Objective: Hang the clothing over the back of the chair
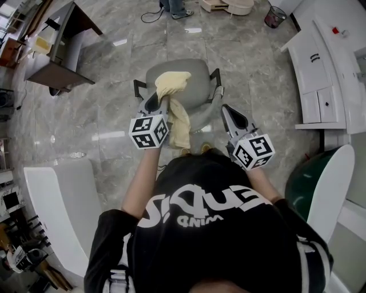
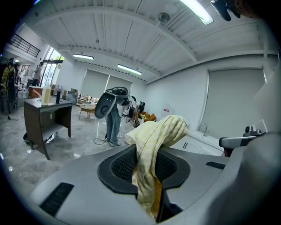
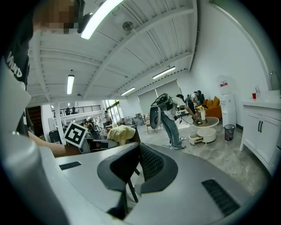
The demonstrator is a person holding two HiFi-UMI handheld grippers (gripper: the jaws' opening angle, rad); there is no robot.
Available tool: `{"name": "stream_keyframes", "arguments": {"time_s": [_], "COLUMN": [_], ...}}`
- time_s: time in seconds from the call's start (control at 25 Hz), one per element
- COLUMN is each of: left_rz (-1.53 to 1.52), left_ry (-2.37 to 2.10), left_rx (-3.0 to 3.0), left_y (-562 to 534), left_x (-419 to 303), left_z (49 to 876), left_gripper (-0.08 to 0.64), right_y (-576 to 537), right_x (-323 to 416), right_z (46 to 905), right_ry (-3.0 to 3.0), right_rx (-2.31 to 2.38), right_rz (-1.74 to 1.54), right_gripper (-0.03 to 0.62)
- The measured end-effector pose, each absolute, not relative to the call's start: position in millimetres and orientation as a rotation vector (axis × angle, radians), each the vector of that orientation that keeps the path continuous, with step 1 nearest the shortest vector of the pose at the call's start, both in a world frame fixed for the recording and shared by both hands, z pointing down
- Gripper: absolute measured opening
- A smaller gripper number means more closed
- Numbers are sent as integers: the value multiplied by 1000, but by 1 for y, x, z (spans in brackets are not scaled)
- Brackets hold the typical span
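A pale yellow cloth lies draped over the grey chair straight ahead of me, bunched on top with a tail hanging down the near side. My left gripper is shut on that cloth; in the left gripper view the fabric runs up between the two dark pads and folds over past them. My right gripper hovers beside the chair's right armrest, apart from the cloth. Its jaws stand together with nothing in them. The cloth shows off to its left.
A dark desk stands at the far left and white cabinets along the right wall. A white curved seat is at my near left, a green-and-white one at my near right. A person stands beyond the chair near a waste bin.
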State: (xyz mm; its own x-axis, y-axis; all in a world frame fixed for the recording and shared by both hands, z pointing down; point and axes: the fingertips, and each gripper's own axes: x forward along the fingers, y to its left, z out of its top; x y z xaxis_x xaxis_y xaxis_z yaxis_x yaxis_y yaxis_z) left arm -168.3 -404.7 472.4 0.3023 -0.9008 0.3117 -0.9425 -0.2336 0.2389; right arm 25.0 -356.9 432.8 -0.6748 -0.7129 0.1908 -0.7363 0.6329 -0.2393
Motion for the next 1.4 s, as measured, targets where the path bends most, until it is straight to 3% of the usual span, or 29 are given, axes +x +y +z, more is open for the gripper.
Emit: {"name": "stream_keyframes", "arguments": {"time_s": [0.2,0.32,0.44,1.0,1.08,1.28,1.4], "left_rz": [192,211,227,224,211,159,152], "left_ry": [-1631,-1617,-1603,-1595,-1592,-1610,-1606], "left_rx": [2163,2138,2129,2152,2164,2199,2207], "left_y": [-404,-403,-401,-392,-388,-378,-371], "left_x": [-166,-165,-162,-155,-154,-154,-154], "left_z": [484,491,496,488,483,467,461], "left_gripper": [161,274,323,339,320,92,24], "right_y": [-357,-358,-358,-353,-351,-350,-348], "right_x": [29,30,32,35,35,33,32], "right_z": [436,437,438,439,439,438,437], "right_ry": [-2755,-2750,-2746,-2748,-2748,-2756,-2762], "right_rx": [1229,1234,1237,1228,1224,1212,1204], "right_rz": [470,475,477,482,482,477,471], "right_gripper": [14,14,14,14,14,14,14]}}
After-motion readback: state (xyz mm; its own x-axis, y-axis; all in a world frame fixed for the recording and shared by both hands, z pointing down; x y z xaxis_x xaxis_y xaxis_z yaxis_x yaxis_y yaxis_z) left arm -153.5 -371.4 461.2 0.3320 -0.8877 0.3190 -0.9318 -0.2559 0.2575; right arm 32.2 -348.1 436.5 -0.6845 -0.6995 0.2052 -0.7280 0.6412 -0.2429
